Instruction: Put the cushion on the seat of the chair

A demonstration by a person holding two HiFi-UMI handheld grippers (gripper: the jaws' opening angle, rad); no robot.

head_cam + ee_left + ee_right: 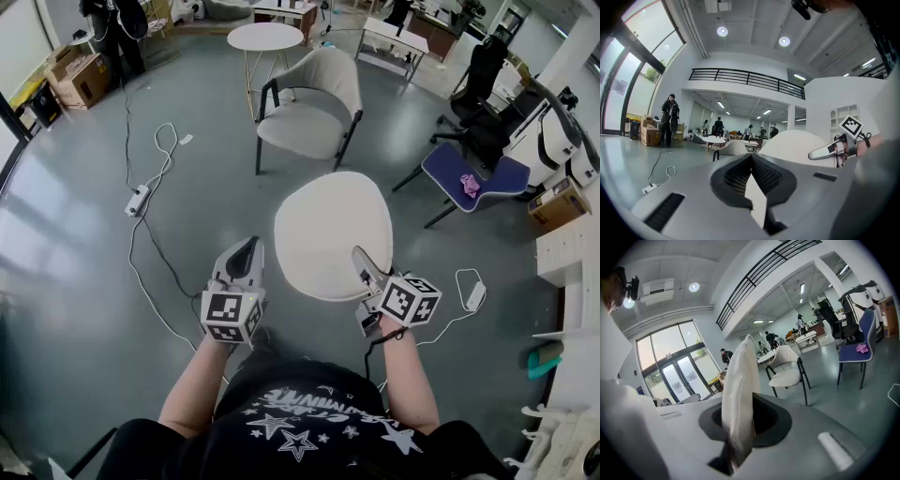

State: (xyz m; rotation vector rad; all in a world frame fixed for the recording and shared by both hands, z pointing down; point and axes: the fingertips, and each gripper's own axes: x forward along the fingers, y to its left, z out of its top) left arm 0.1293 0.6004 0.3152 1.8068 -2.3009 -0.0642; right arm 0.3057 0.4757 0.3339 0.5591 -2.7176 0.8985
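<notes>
1 cushion (738, 390) in R tool (734, 453)

glossy grey floor (75, 234) with a power strip (138, 199), round white table (265, 37) beyond, cardboard boxes (80, 80) far left, blue chair (445, 167) at right, tall glazed doors (679, 371), black-railed mezzanine (745, 77), round ceiling lights (722, 31) aglow.

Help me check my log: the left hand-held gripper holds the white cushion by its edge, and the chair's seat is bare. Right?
Wrong hand: the right hand-held gripper holds the white cushion by its edge, as the right gripper view shows; the left hand-held gripper is shut on nothing. The chair's seat is bare.
</notes>
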